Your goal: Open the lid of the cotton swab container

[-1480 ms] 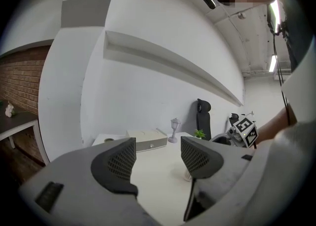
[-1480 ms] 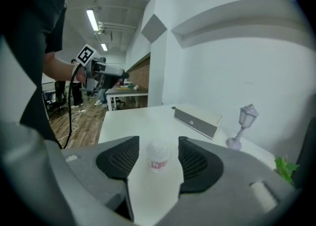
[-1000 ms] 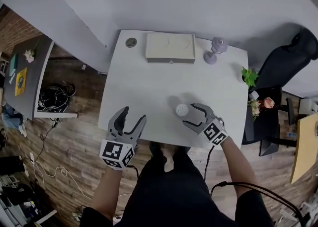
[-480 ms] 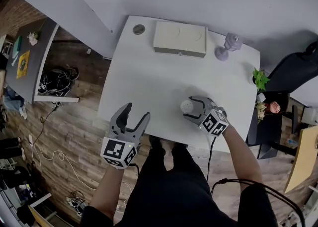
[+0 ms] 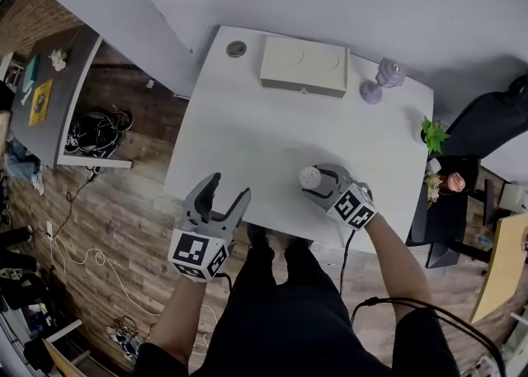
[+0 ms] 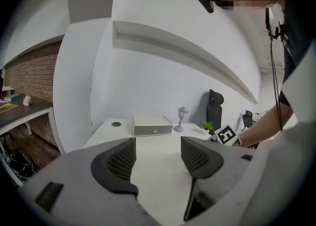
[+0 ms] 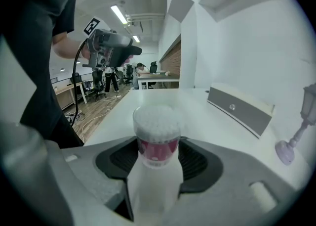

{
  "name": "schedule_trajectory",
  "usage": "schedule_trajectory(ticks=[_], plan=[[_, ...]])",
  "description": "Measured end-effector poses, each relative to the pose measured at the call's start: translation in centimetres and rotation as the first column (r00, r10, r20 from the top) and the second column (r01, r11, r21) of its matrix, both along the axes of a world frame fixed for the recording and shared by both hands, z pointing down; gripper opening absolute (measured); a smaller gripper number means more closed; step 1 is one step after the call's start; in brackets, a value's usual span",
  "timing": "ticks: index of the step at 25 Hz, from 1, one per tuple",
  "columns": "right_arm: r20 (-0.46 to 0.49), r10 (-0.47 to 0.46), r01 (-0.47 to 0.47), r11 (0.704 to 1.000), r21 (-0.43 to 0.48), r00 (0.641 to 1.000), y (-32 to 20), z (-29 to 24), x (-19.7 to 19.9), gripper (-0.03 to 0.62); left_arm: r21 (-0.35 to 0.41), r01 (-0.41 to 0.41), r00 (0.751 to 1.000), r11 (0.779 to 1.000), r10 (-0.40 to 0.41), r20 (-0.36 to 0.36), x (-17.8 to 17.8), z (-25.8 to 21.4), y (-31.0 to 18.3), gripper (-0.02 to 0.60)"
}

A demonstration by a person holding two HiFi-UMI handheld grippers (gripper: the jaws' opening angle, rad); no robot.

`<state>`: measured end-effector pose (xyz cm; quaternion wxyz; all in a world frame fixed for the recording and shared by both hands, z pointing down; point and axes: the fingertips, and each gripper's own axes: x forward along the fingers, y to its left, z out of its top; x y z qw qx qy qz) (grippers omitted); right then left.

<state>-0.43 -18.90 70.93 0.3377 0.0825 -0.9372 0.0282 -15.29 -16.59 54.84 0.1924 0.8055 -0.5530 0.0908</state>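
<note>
The cotton swab container (image 5: 308,176), a small clear cylinder with a white top and a red label (image 7: 157,147), stands upright on the white table (image 5: 247,132) near its front edge. My right gripper (image 5: 313,181) reaches around it from the right. Its jaws are closing, and in the right gripper view (image 7: 157,159) the pads touch the container's two sides, lid still on. My left gripper (image 5: 228,187) hovers off the table's front left edge, open and empty (image 6: 158,158).
At the table's back stand a flat white box (image 5: 304,67), a purple lamp figure (image 5: 381,81) and a round grommet (image 5: 236,49). A small potted plant (image 5: 432,132) and a black chair (image 5: 495,115) are to the right. A grey desk (image 5: 49,95) stands left.
My right gripper has moved in around the container and its jaws have narrowed onto it. The left gripper has hardly moved. The head view shifted slightly.
</note>
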Motion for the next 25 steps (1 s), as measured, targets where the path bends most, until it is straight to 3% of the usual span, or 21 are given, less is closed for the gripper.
schedule_trajectory(ticks=[9, 16, 21, 25], plan=[[0.018, 0.035, -0.035, 0.999, -0.008, 0.999, 0.6, -3.4, -0.2, 0.252, 0.064, -0.080, 0.997, 0.995, 0.080, -0.001, 1.0, -2.7, -0.2, 0.281], [0.072, 0.028, -0.029, 0.999, 0.024, 0.997, 1.3, -8.3, -0.8, 0.251, 0.064, -0.219, 0.976, 0.974, 0.218, 0.026, 3.4, -4.3, 0.6, 0.281], [0.082, 0.000, -0.006, 0.997, 0.073, 0.997, 1.8, -12.0, -1.0, 0.250, 0.092, -0.337, 0.941, 0.937, 0.335, 0.044, 5.5, -6.3, 1.4, 0.281], [0.087, -0.026, 0.016, 0.993, 0.117, 0.996, 2.5, -15.0, -1.1, 0.250, 0.101, -0.461, 0.887, 0.882, 0.453, 0.090, 7.4, -8.0, 2.2, 0.281]])
